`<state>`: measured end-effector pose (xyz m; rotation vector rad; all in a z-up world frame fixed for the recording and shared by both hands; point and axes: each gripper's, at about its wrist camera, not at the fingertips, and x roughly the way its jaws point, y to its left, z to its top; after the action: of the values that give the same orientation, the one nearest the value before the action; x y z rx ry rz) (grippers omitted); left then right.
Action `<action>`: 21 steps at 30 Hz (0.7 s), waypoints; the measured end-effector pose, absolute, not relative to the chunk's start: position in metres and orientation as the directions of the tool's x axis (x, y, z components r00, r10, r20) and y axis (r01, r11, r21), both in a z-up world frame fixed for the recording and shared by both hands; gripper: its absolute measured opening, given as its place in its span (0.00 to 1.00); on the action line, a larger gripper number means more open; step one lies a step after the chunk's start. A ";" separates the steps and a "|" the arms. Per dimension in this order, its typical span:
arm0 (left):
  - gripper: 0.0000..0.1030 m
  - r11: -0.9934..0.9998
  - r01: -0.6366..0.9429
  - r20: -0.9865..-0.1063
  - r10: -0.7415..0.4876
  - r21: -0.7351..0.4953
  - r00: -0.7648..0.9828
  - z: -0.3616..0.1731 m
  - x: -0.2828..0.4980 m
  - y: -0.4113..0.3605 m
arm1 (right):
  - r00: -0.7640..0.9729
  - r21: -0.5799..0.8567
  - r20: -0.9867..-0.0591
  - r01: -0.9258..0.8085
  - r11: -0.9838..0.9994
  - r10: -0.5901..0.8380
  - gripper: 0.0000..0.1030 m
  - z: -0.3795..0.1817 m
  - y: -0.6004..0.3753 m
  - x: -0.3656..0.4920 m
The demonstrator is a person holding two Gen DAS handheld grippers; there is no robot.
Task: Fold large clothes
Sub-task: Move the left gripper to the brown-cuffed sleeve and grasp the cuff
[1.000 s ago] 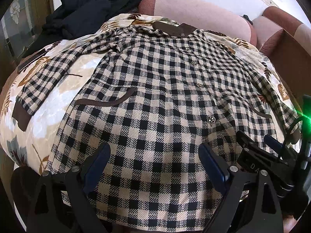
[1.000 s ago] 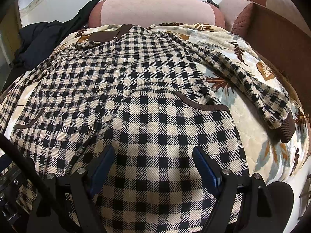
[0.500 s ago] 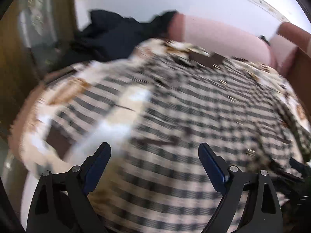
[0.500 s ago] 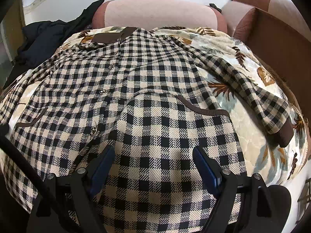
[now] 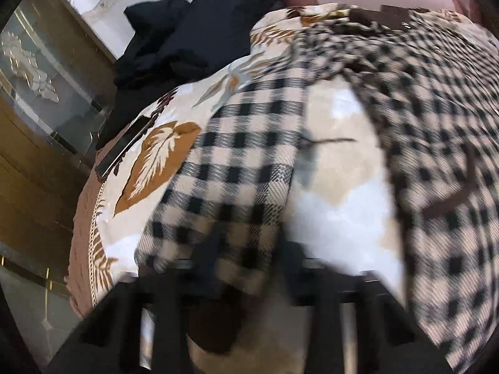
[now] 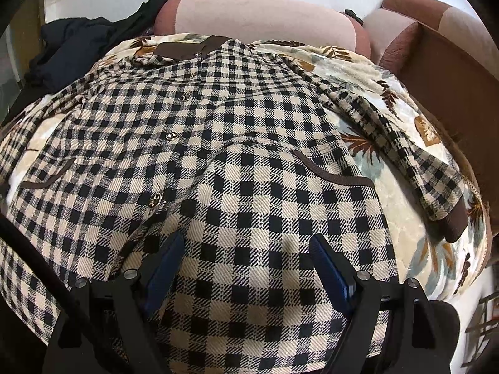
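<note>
A black-and-cream checked jacket (image 6: 249, 143) with a brown collar lies spread, front up, on a leaf-patterned blanket (image 6: 389, 193). In the left wrist view its left sleeve (image 5: 237, 162) runs down toward the camera, the brown cuff (image 5: 215, 327) at its end. My left gripper (image 5: 251, 258) is blurred. Its jaws are closing with the sleeve's end between them, and the fingers stand close against the cloth. My right gripper (image 6: 246, 265) hangs open just over the jacket's lower front, nothing in it. The other sleeve (image 6: 405, 143) lies out to the right.
Dark clothes (image 5: 187, 37) are piled at the blanket's far left corner. A flat black phone-like thing (image 5: 121, 149) lies near the left edge. Pink and brown sofa cushions (image 6: 265, 15) rise behind and to the right. A wooden cabinet with glass (image 5: 37, 93) stands left.
My left gripper has swung left from the jacket's body to the left sleeve and its wide-open jaws have narrowed around the sleeve's end. The right gripper has stayed put and open.
</note>
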<state>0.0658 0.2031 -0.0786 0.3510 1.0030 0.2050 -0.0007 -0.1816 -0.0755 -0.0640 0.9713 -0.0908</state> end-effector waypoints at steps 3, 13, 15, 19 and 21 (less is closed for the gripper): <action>0.03 0.957 -0.054 -0.805 0.269 0.284 0.528 -0.066 0.078 0.234 | 0.560 -0.115 -0.819 0.053 0.992 -0.125 0.84 -0.075 -0.180 0.000; 0.08 0.904 -0.428 -0.764 0.276 -0.001 0.583 0.013 0.142 0.399 | 0.552 -0.173 -0.818 0.033 0.984 -0.163 0.84 -0.076 -0.158 0.010; 0.10 0.880 -0.469 -0.782 0.240 -0.074 0.575 0.009 0.147 0.421 | 0.552 -0.179 -0.818 0.022 0.984 -0.162 0.84 -0.076 -0.153 0.009; 0.35 0.824 -0.549 -0.777 0.251 -0.142 0.577 -0.004 0.131 0.449 | 0.549 -0.182 -0.820 0.019 0.983 -0.162 0.84 -0.076 -0.152 0.009; 0.48 0.792 -0.579 -0.776 0.238 -0.193 0.584 -0.012 0.115 0.457 | 0.546 -0.183 -0.822 0.019 0.983 -0.163 0.84 -0.077 -0.152 0.011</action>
<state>0.1148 0.4571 -0.0122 -0.4583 0.8169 0.4964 0.0108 -0.1516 -0.0766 -0.1590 0.9883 -0.1085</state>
